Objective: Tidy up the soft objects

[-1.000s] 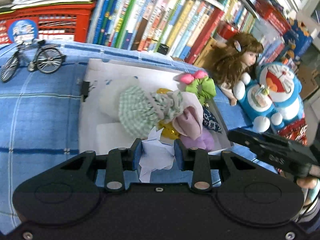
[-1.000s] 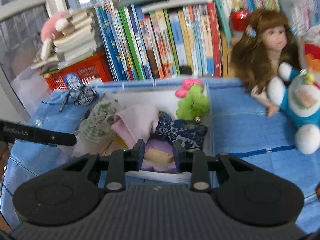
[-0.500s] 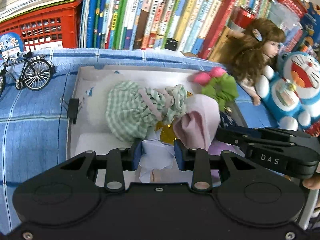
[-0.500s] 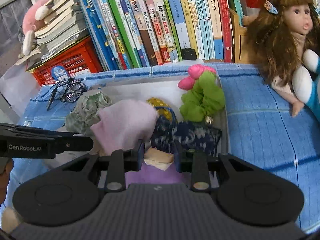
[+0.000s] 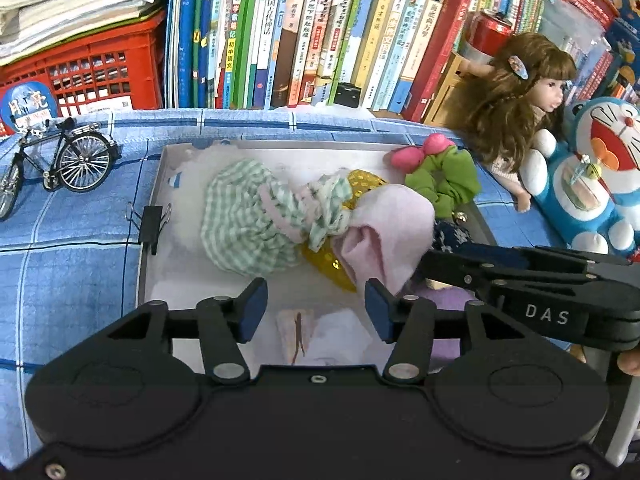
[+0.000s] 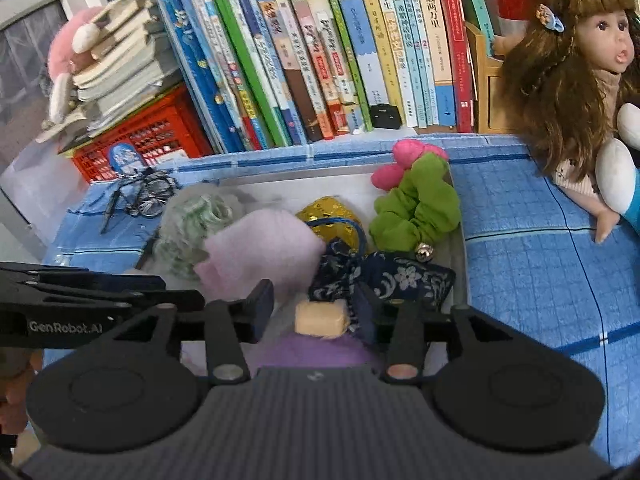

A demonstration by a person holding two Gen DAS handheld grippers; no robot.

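Observation:
A white box (image 5: 160, 184) on the blue checked cloth holds soft things: a green checked pouch (image 5: 248, 220), a pink cloth (image 5: 388, 236), a gold pouch (image 6: 332, 216), a green scrunchie (image 6: 416, 208) and a dark blue floral pouch (image 6: 392, 280). My left gripper (image 5: 316, 312) is open over the box's near end, above a white folded cloth (image 5: 320, 336) lying in the box. My right gripper (image 6: 316, 308) is open, with a small beige block (image 6: 320, 318) lying between its fingers on a purple cloth (image 6: 312, 352).
A model bicycle (image 5: 56, 164) stands left of the box. A binder clip (image 5: 150, 220) sits on the box's left wall. Books (image 5: 320, 32) and a red crate (image 5: 88, 72) line the back. A doll (image 5: 520, 104) and a blue plush (image 5: 592, 176) are at the right.
Both grippers have opened. The left let go of the white cloth and the right let go of the beige block; both now lie in the box.

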